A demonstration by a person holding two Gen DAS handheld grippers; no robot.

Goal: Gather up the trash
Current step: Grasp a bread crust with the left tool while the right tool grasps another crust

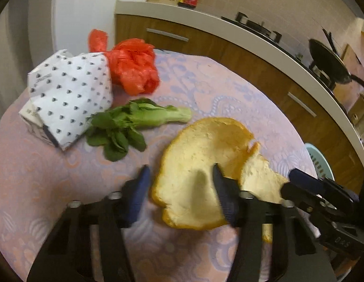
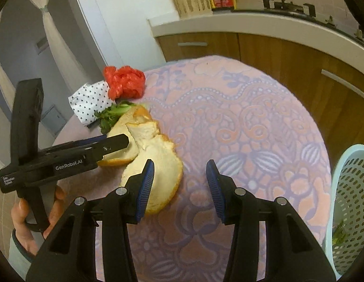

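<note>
A large pale fruit peel [image 1: 205,155] with an orange rim lies on the pink patterned tablecloth [image 1: 40,183]. My left gripper [image 1: 180,176] is open, its jaws straddling the peel's near left part, one finger over the peel. My right gripper [image 2: 180,171] is open and empty, its left finger over the peel's right lobe [image 2: 163,159]. A green leafy vegetable [image 1: 134,122], a crumpled white dotted paper [image 1: 69,94] and a red plastic bag [image 1: 134,68] lie further back left. The light blue perforated basket [image 2: 349,202] stands at the table's right edge.
A wooden cabinet with a white counter [image 1: 205,21] runs behind the table, with a stove, a pan [image 1: 327,61], bottles and a woven basket on it. The left gripper's body [image 2: 52,162] and the hand holding it show in the right wrist view.
</note>
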